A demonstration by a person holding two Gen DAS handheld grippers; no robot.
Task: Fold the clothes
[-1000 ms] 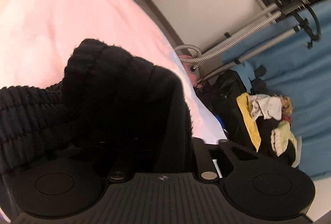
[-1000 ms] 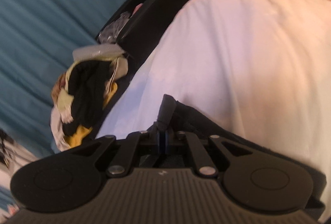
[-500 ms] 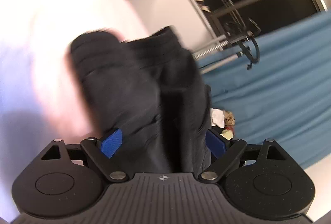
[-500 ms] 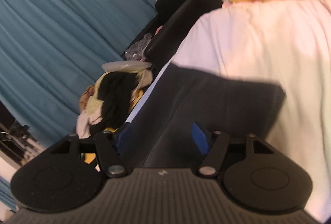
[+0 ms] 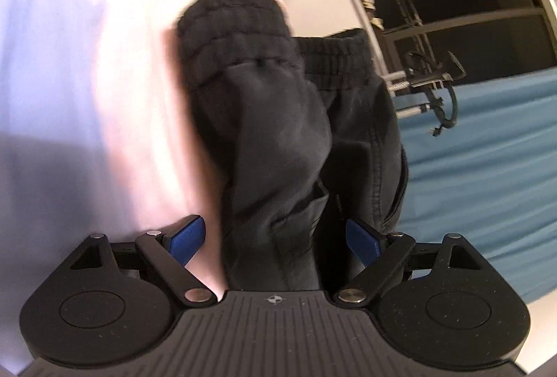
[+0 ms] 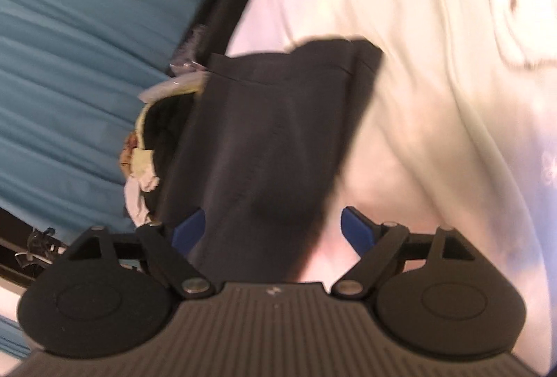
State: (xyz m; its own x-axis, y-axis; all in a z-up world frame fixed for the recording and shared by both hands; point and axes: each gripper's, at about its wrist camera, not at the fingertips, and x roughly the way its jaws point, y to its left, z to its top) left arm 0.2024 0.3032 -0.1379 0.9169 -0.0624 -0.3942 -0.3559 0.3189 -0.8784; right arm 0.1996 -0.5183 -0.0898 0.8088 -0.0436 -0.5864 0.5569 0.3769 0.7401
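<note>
I see a big pale pink bed cover (image 5: 87, 91) with a dark, soft pair of trousers (image 5: 278, 140) lying on it, waistband end away from my left tool. Near the bed sits a heap of mixed clothes (image 6: 142, 147). My left gripper (image 5: 275, 239) has its blue fingers (image 5: 186, 239) spread wide, holding nothing. My right gripper (image 6: 273, 230) is spread wide too, over the flat leg end. The cloth is bunched, so I think a careless grab could pinch only one layer and spoil the fold.

Black tool (image 5: 275, 239) (blue pads (image 5: 186, 237))
</note>
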